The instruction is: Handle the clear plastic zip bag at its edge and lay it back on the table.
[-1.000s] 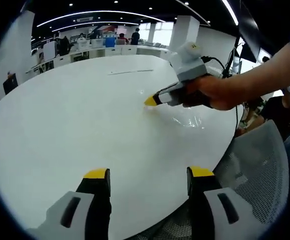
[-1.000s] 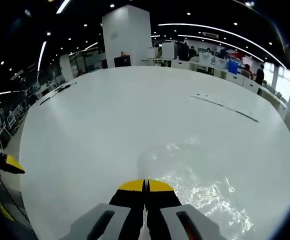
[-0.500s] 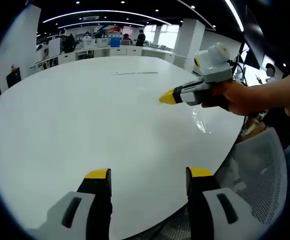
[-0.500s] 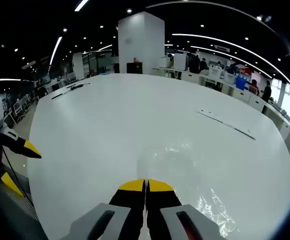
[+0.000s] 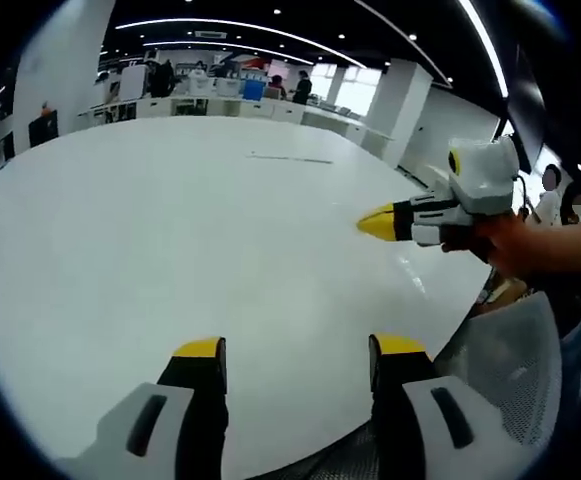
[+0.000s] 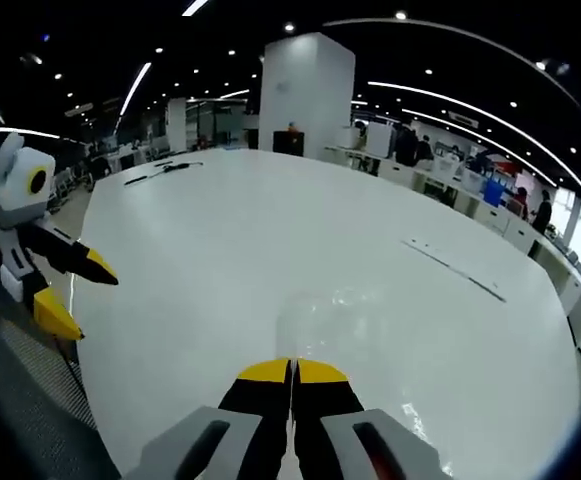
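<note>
While the left gripper (image 5: pixel 295 350) waits with its jaws apart and nothing between them, low over the near edge of the white surface (image 5: pixel 150 220), its view catches the right gripper (image 5: pixel 378 222) from the side, raised above the surface with its yellow tips together; whether the bag hangs from them cannot be told here. A mesh chair back (image 5: pixel 505 370) stands beside the surface edge.

Seen along the right gripper (image 6: pixel 292 372), the jaws are clamped on the edge of the clear zip bag (image 6: pixel 320 315), whose faint, glinting film spreads ahead of the tips, lifted off the surface (image 6: pixel 220 230). This view alone reveals the bag; it also shows the left gripper (image 6: pixel 75 290) off to one side. To finish well, the right gripper should probably descend slowly, letting the free end touch first, then release once the film lies flat.
</note>
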